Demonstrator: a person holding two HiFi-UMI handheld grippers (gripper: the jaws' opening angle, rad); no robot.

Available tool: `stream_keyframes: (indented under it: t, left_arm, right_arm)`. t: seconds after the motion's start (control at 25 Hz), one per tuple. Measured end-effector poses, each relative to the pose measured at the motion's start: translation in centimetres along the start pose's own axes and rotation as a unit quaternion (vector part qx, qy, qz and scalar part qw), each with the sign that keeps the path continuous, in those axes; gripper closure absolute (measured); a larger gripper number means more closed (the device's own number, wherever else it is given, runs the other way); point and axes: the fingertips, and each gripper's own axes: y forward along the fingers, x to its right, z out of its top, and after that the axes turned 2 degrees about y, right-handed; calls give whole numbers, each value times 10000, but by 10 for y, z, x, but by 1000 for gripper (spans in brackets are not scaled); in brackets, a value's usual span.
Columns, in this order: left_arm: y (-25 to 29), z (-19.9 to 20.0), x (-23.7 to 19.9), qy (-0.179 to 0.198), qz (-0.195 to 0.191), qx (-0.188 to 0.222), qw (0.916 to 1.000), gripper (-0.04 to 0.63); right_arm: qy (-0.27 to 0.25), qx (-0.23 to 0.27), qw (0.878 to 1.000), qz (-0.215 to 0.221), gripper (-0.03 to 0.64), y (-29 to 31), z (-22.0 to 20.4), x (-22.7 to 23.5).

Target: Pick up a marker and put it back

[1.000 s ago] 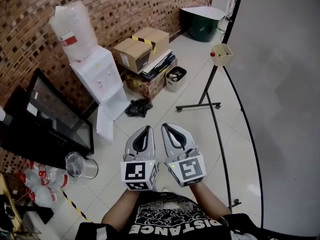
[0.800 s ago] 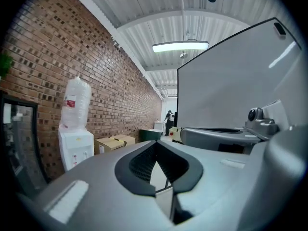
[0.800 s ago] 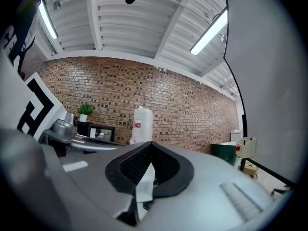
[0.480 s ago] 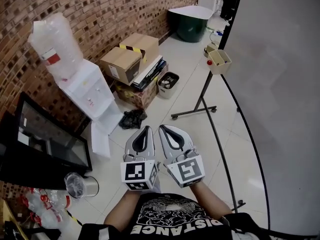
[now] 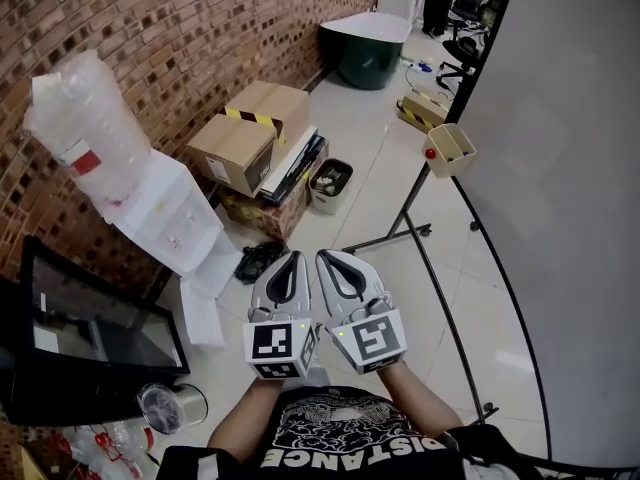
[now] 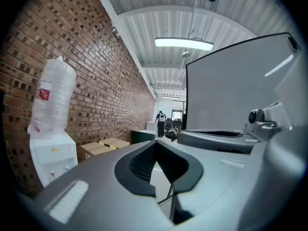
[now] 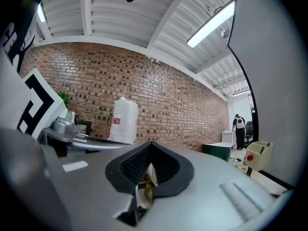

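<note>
Marker was too small to make out near the beige box (image 5: 452, 150) on the whiteboard's (image 5: 580, 188) left edge, while the left tool (image 5: 293, 258) and right tool (image 5: 326, 258), both closed and empty, pointed forward side by side left of the whiteboard.

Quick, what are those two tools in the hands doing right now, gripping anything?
Left tool: closed, holding nothing.
Right tool: closed, holding nothing.
</note>
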Motion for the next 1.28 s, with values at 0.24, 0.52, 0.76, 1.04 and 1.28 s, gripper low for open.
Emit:
stream_keyframes:
  t: [0.24, 0.52, 0.76, 1.04, 1.28]
  left_arm:
    - [31, 6, -25, -38, -225, -17, 9997, 589]
    - [58, 14, -37, -73, -498, 30, 9987, 589]
    - [80, 18, -30, -62, -838, 27, 9965, 589]
    - [103, 17, -6, 58, -1270, 34, 9919, 589]
    - [125, 17, 24, 89, -1639, 42, 9864, 589]
  right_arm:
    - [-24, -53, 9998, -202, 617, 40, 0, 10]
    - [-26, -70, 9988, -483, 617, 65, 0, 24]
    - [-62, -46, 9965, -827, 617, 70, 2, 43]
    - [-32, -35, 9920, -1258, 617, 60, 0, 71]
    - [-31, 18, 9860, -1665, 617, 48, -3, 104]
